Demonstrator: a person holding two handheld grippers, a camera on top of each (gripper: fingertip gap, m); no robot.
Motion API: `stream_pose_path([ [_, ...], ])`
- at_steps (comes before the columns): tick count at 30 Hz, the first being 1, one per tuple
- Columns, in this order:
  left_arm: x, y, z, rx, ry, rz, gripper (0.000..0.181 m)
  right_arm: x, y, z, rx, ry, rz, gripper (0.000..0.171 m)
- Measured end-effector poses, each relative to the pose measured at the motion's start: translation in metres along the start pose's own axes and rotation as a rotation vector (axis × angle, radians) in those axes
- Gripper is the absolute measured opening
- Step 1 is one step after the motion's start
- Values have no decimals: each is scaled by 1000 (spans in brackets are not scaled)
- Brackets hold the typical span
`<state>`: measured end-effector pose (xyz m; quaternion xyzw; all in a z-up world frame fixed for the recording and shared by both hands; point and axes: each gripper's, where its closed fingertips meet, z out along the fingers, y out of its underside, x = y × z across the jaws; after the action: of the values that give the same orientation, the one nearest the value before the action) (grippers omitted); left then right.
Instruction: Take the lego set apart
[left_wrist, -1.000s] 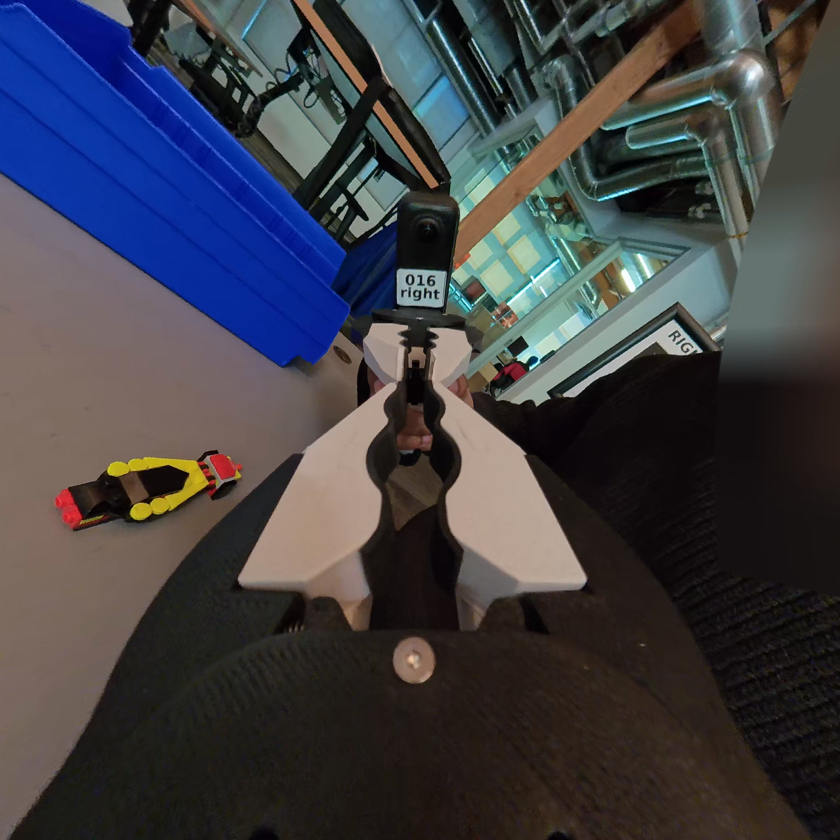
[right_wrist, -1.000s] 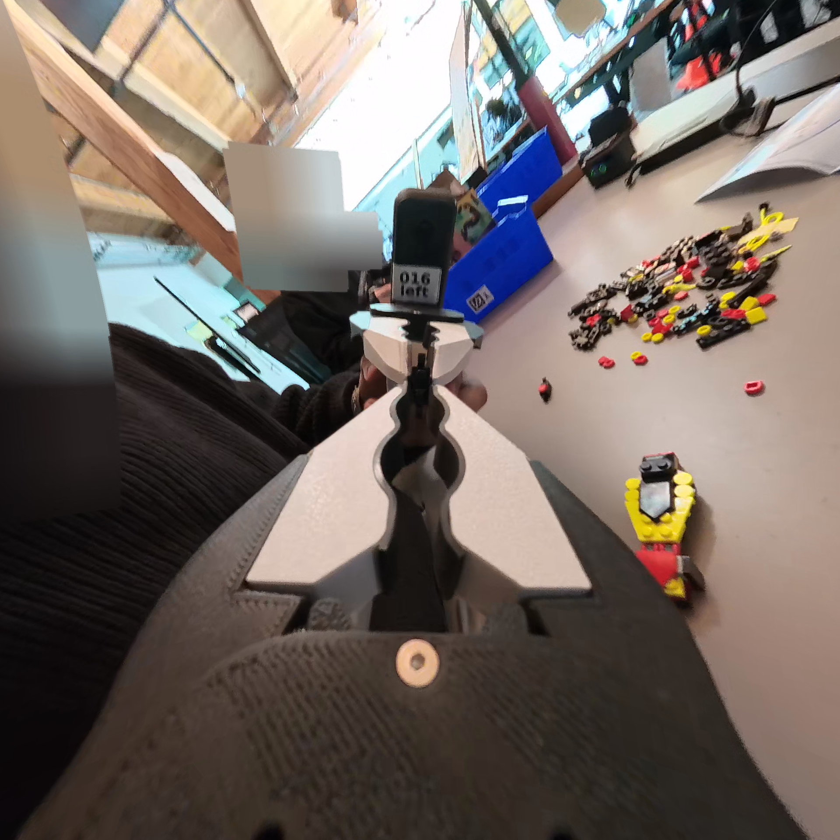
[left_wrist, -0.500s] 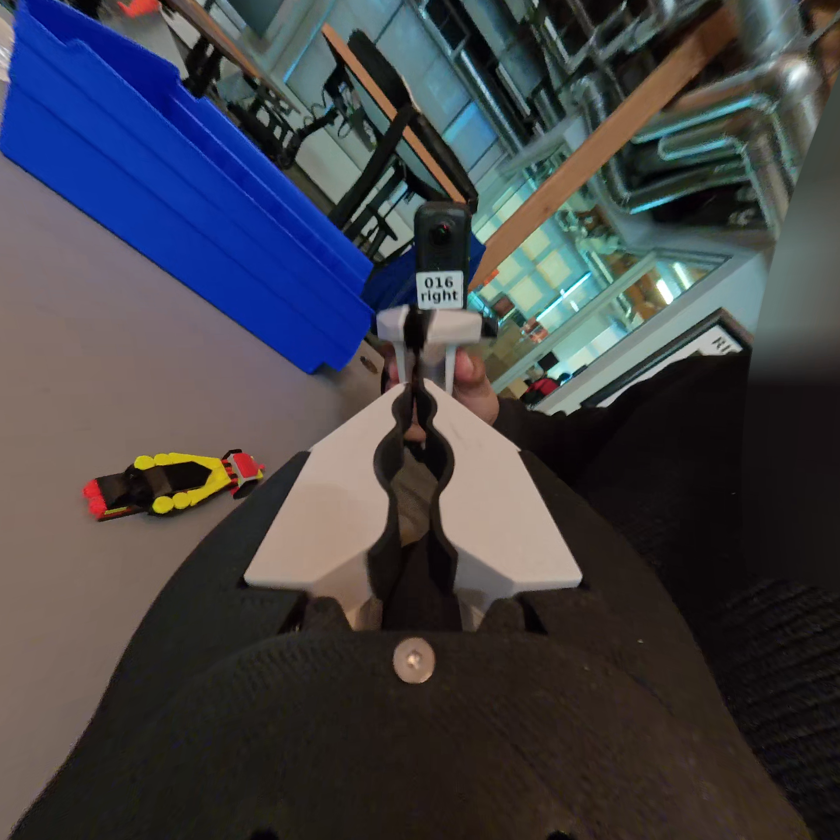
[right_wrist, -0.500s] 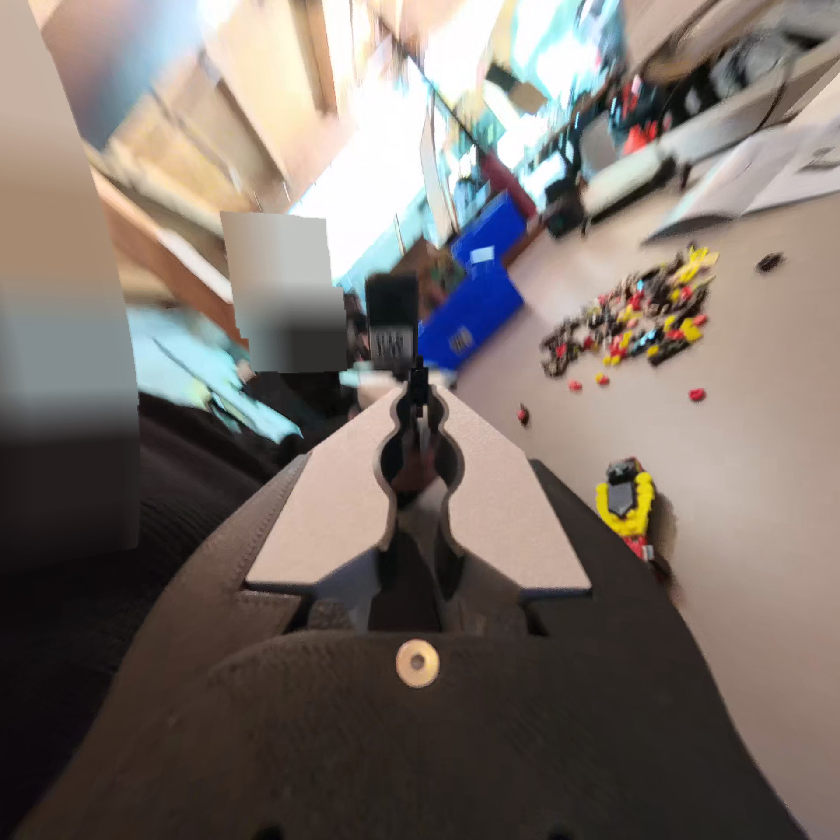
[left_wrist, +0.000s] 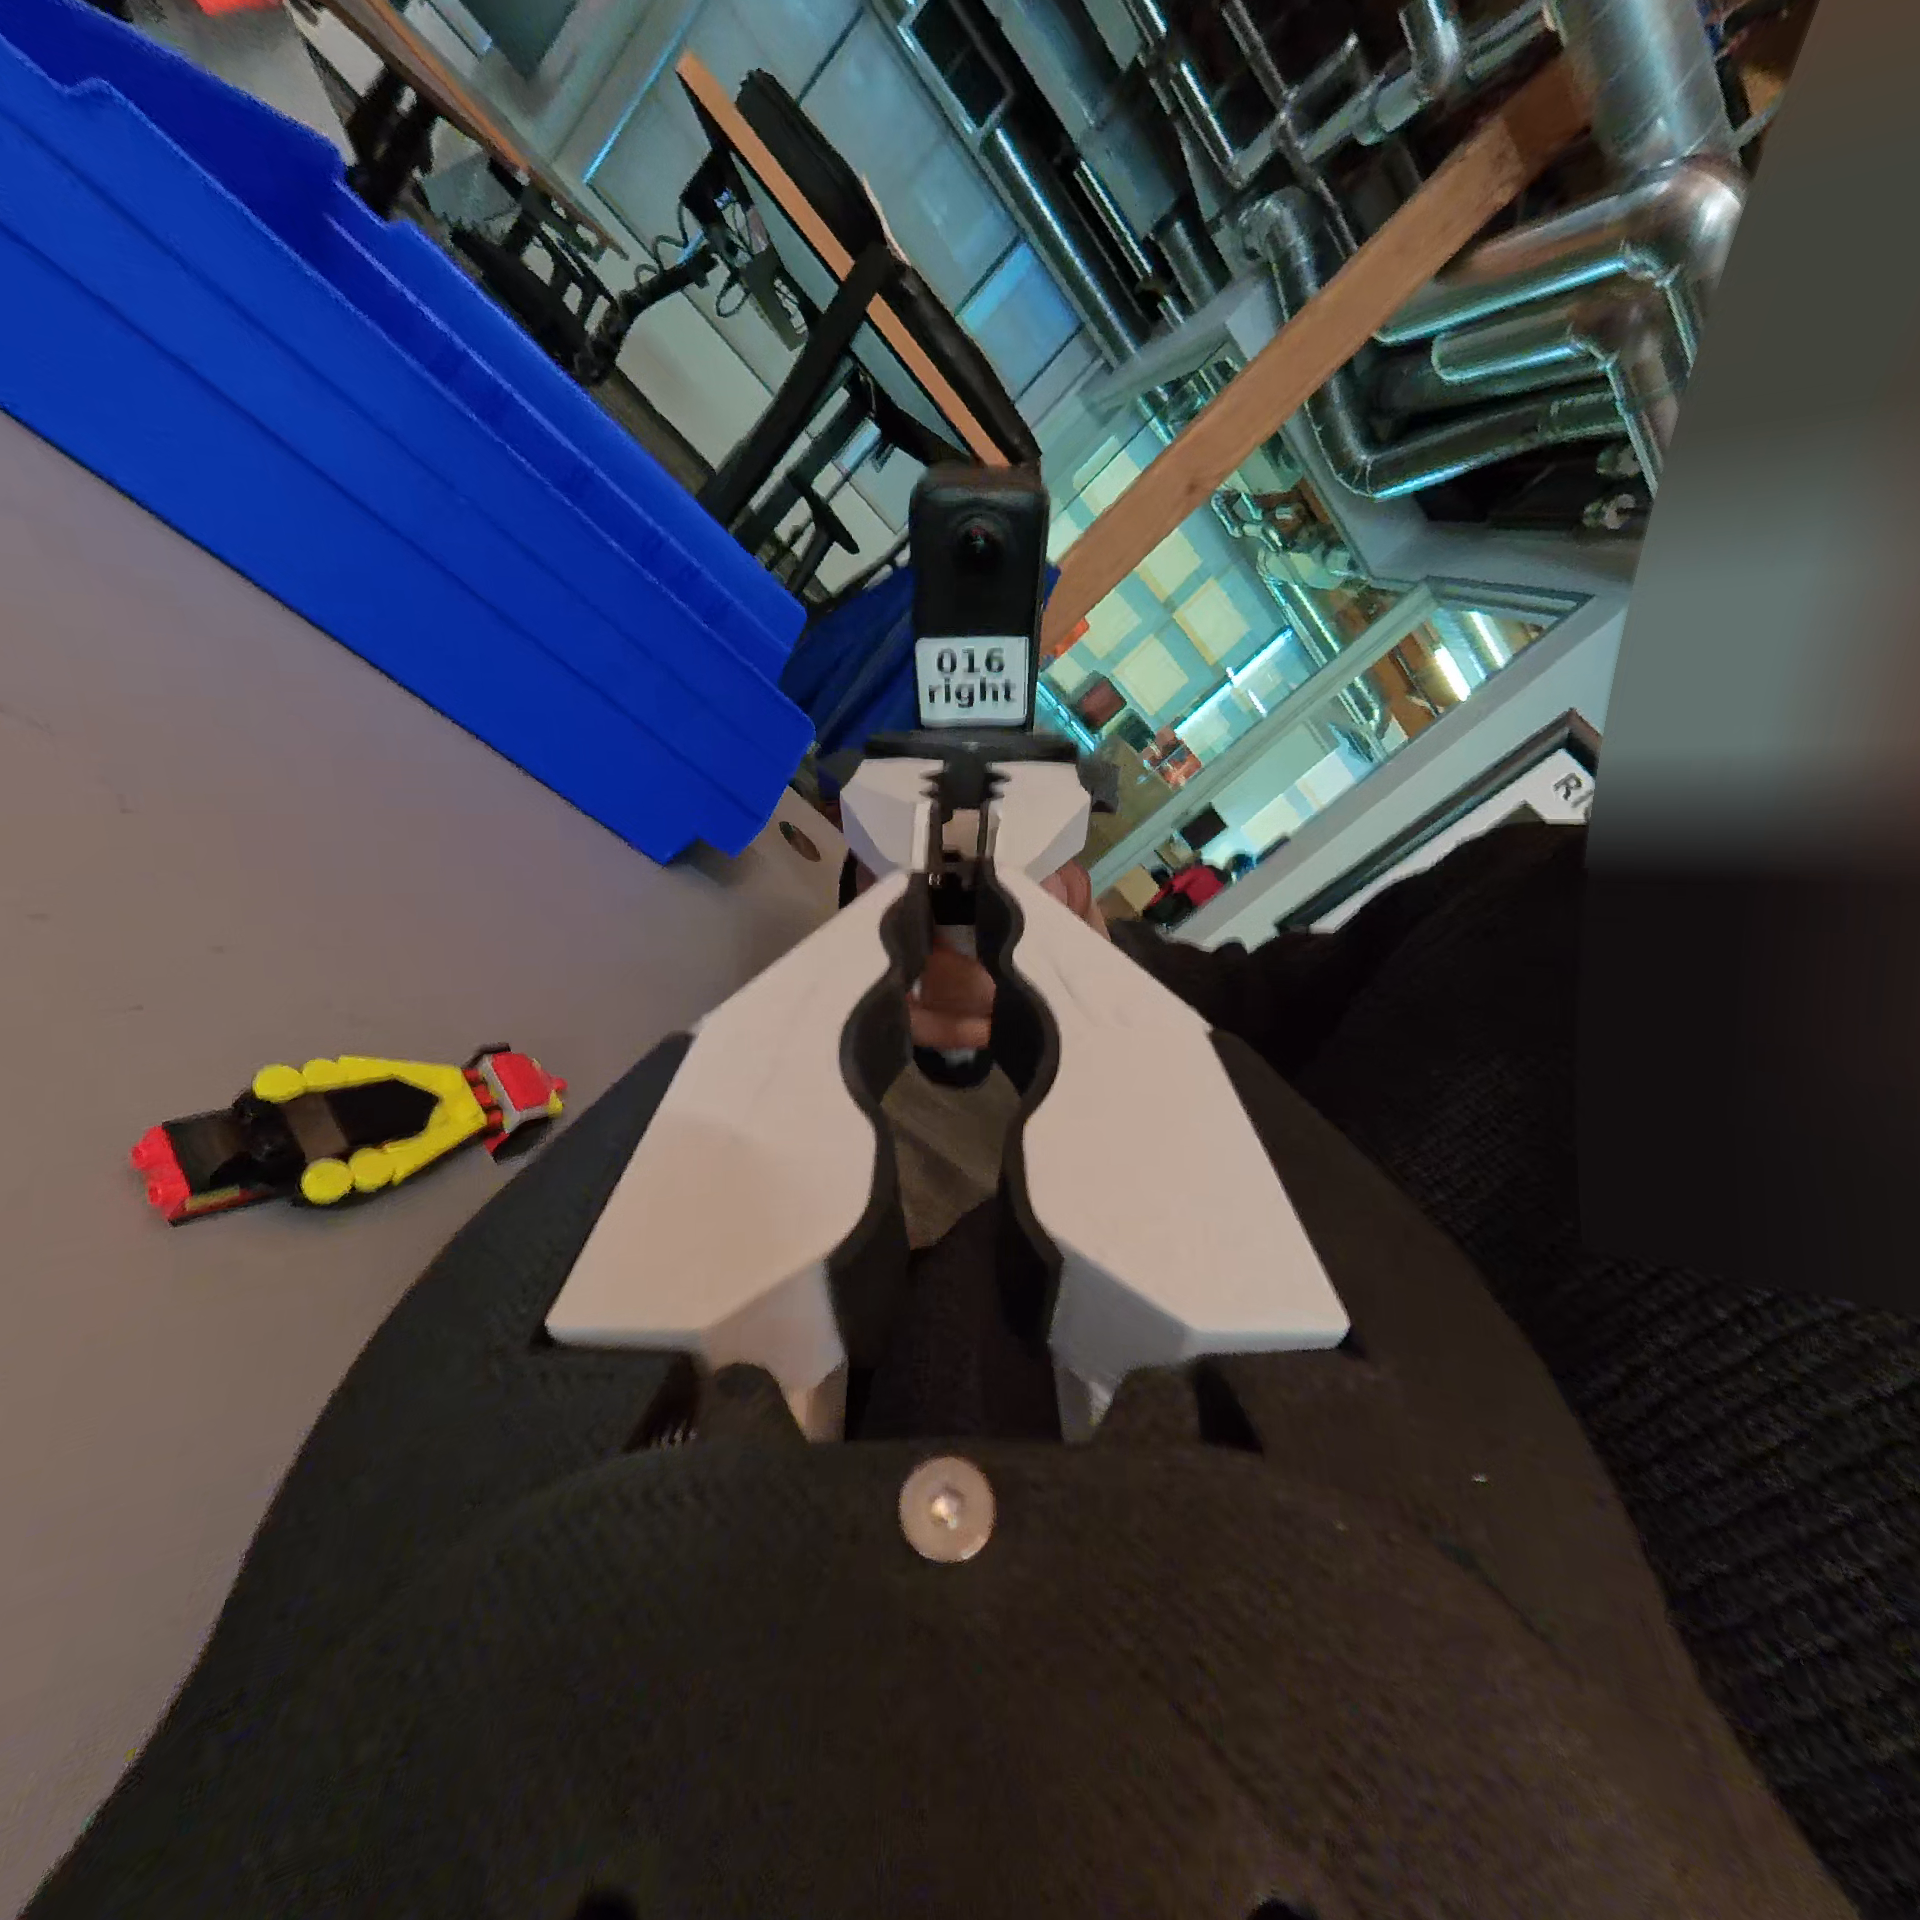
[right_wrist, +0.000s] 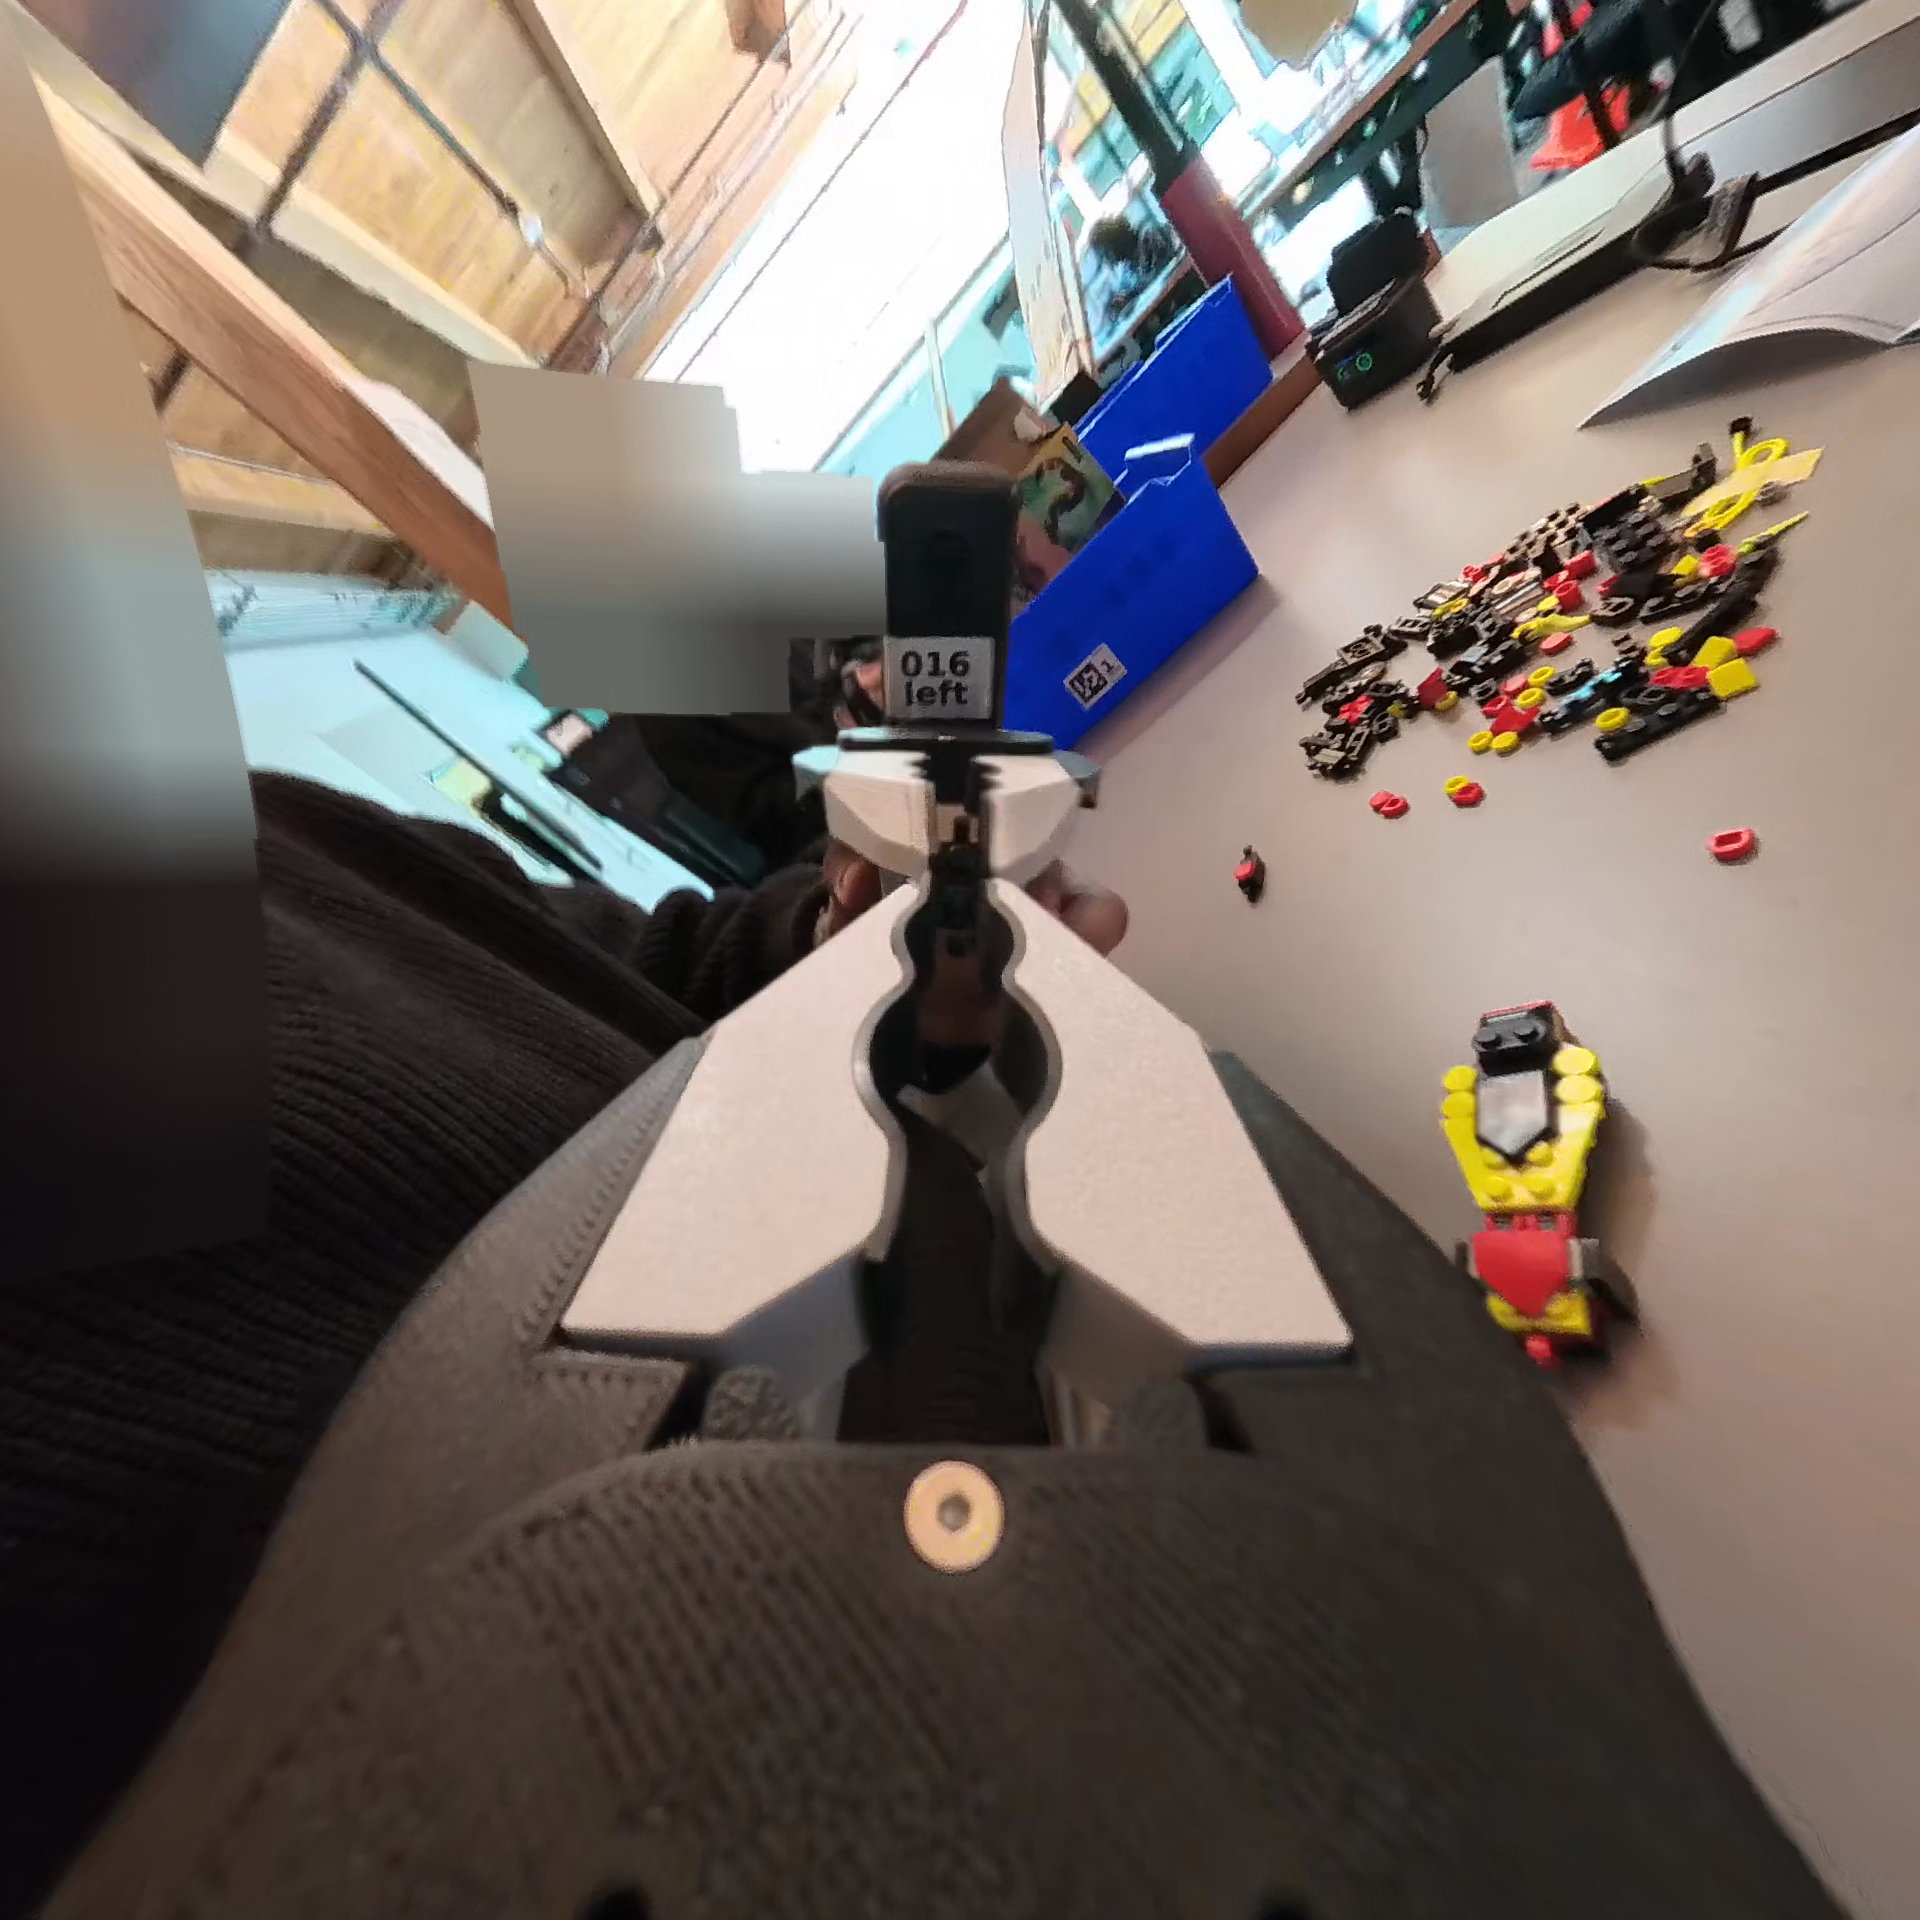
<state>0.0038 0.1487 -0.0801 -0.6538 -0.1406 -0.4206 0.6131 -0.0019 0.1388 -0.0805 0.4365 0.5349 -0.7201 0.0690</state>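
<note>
Jaws pressed together tip to tip on both my left gripper (left_wrist: 961, 894) and right gripper (right_wrist: 954, 904), holding nothing above the bench (left_wrist: 260, 883); I judge I'm between pulls, needing next to descend onto the half-stripped lego car (right_wrist: 1527, 1174), well short of the loose pieces (right_wrist: 1558, 644).

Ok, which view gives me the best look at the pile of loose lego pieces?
The right wrist view: the pile of loose lego pieces lies spread on the grey table, beyond the yellow lego model. The left wrist view shows none of the pile, only that model.
</note>
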Motion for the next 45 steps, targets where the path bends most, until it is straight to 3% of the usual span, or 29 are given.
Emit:
stream_pose_path([
  [13,6,-7,6,93,-51,30,9,-7,-18,-10,218,-8,101,5],
  [16,10,6,10,31,-37,54,8,1,-37,-26,342,15,122,1],
  [20,11,1,11,84,-15,-29,8,8,-54,-46,318,72,-24,0],
  [26,-8,-16,-6,167,-28,-124,7,2,-30,-21,165,107,-215,0],
  [29,-7,-17,-6,177,9,-181,7,3,-25,-17,126,141,-328,12],
  [37,-6,-11,-3,142,65,-281,7,2,-12,-12,-44,348,-890,9],
  [45,-6,-1,1,80,69,-301,7,6,-3,-12,-156,406,-1106,6],
])
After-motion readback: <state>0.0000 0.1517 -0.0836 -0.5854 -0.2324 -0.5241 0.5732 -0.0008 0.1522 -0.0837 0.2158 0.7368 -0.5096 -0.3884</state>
